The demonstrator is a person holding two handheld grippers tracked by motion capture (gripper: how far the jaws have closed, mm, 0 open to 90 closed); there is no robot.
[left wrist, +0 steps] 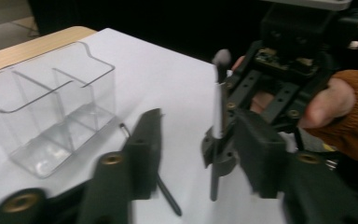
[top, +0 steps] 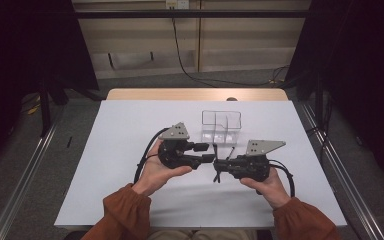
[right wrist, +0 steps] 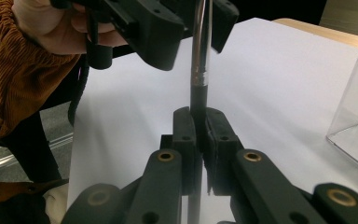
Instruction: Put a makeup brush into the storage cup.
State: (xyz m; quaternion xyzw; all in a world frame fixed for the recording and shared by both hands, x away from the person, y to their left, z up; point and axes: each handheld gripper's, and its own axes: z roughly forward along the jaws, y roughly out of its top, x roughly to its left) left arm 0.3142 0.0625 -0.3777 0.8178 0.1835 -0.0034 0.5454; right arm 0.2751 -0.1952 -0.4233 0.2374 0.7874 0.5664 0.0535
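Gripping a slim makeup brush point(right wrist: 199, 56), the right gripper point(right wrist: 198, 122) is shown with its jaws pressed together on the dark handle. The brush is held upright above the white table point(top: 130, 130), near the middle of its front half. In the right gripper view the silver ferrule is seen rising from the clamped jaws toward the left gripper point(right wrist: 186, 28). In the left gripper view the same brush point(left wrist: 218, 107) is seen with its pale shaft and grey bristle tip pointing up, clamped by the right gripper point(left wrist: 221, 149) held in the person's hand.

The left gripper point(left wrist: 196, 140) is seen with its jaws partly apart; the brush stands in the gap between them, close to one jaw, and no pad can be seen pressing on it. No earlier frame is provided for comparison.

A second thin dark stick point(left wrist: 151, 175) is seen lying on the table under the left gripper's jaws.

A clear plastic organiser point(top: 221, 126) with divided compartments stands on the table just behind the two grippers. In the high view the left gripper point(top: 207, 152) and right gripper point(top: 219, 164) are shown meeting tip to tip.
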